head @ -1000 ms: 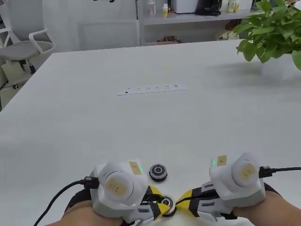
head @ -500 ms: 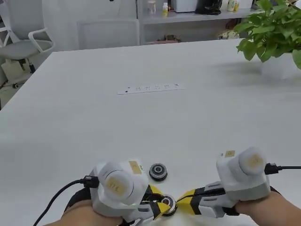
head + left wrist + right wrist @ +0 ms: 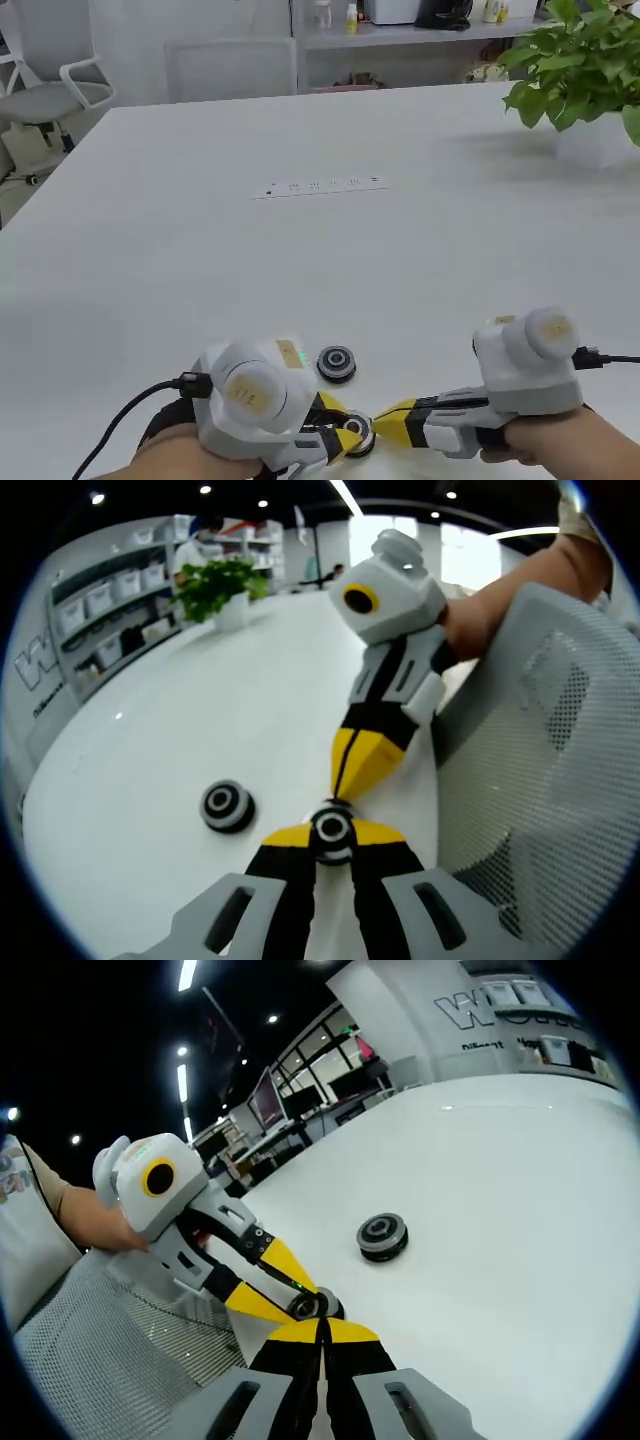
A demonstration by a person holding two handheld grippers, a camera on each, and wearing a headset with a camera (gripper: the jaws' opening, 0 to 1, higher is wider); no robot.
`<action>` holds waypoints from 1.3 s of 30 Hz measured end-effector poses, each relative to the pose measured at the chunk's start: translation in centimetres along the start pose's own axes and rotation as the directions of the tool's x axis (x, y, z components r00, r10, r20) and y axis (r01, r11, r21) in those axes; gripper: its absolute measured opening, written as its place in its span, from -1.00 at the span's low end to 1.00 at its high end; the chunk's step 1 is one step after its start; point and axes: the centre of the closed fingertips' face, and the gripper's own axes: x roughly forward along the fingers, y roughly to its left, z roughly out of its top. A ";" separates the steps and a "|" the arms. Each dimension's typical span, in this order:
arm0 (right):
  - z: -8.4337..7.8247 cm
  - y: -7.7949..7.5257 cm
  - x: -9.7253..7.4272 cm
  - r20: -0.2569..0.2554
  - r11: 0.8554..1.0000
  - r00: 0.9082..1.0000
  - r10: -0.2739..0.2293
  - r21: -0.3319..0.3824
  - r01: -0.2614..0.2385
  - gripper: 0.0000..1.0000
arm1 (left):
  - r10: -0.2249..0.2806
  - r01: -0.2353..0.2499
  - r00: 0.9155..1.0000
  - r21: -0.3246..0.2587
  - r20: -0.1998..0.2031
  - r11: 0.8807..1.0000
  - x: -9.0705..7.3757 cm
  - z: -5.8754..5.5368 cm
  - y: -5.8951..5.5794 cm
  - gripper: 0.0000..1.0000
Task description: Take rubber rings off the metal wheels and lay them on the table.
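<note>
Both tools low at the near edge of the worktop point(image 3: 300, 260), tips meeting nose to nose.

- Left tool point(image 3: 332, 832): jaws clamped on a wheel point(image 3: 332, 828), one either side, wheel lifted just clear of the surface as far as I can judge.
- Right tool point(image 3: 322, 1328): jaws pressed together, tip touching the wheel's edge. Whether a lip of the ring is caught between them, I cannot tell; ring and metal do not separate at this size.
- Second wheel point(image 3: 337, 364) lies flat just beyond the tools, untouched.

Risks from here (judgement):
1. Right tip has no rubber in it. A pull then slides off the rim and nothing comes away.
2. Left grip is only on two narrow sides of a round, smooth part. A sideways tug from the right could spin or pop the wheel out; it would drop, roll, and the near edge is close.
3. If the left jaws bear on the ring itself, they pin it and the peel fights the clamp.
4. A freed ring may snap back and fly off.
5. A slip forward could knock the second wheel.
</note>
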 end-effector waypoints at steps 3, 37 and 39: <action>0.1 0.2 0.1 0.005 1.000 1.000 0.010 0.007 -0.010 -1.00 | 0.001 -0.001 1.000 -0.004 -0.001 1.000 0.0 0.0 0.0 -0.75; 1.3 1.6 0.3 0.041 0.993 0.996 0.078 -0.094 -0.074 -1.00 | -0.013 0.013 1.000 0.010 -0.015 1.000 -0.5 0.5 -0.2 -0.67; 1.5 1.7 0.2 0.043 0.992 0.996 0.082 -0.096 -0.078 -1.00 | -0.019 0.019 1.000 0.003 -0.012 1.000 -0.8 0.7 -0.3 -0.65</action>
